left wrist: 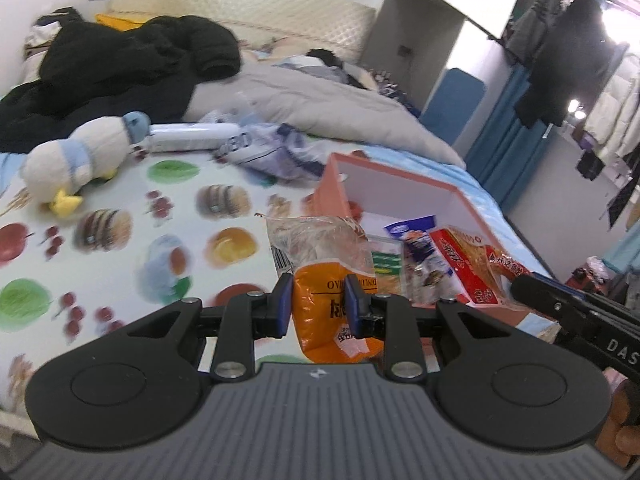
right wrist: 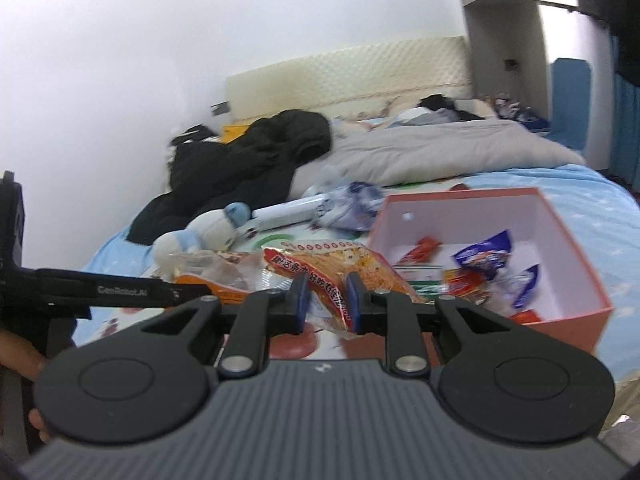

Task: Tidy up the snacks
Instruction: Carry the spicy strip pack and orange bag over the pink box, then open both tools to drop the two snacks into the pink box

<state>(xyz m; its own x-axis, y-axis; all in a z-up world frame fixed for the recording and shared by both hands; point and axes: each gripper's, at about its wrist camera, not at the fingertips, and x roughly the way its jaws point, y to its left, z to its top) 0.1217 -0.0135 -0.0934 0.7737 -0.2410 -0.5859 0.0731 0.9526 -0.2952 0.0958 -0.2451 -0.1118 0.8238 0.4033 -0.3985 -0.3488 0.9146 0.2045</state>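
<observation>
Left gripper (left wrist: pixel 317 305) pinches an orange bag (left wrist: pixel 332 312); right gripper (right wrist: pixel 327 304) clamps a red packet (right wrist: pixel 336 268). Both hang just left of the pink box (right wrist: pixel 560 320), right one nearer.

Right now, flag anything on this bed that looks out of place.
A stuffed duck lies tipped on the fruit-print sheet, and a crumpled blue-white wrapper sits outside the pink box. Nothing looks spilled or broken.

The left tongs (left wrist: pixel 317 300) sit at the lower centre of the left wrist view, their blue pads (left wrist: pixel 285 304) pressed on an orange bag (left wrist: pixel 320 320). The right tongs (right wrist: pixel 327 302) sit at lower centre of the right wrist view, pinching a red packet (right wrist: pixel 332 272). A hand (right wrist: pixel 24 360) shows at that view's lower left edge.
</observation>
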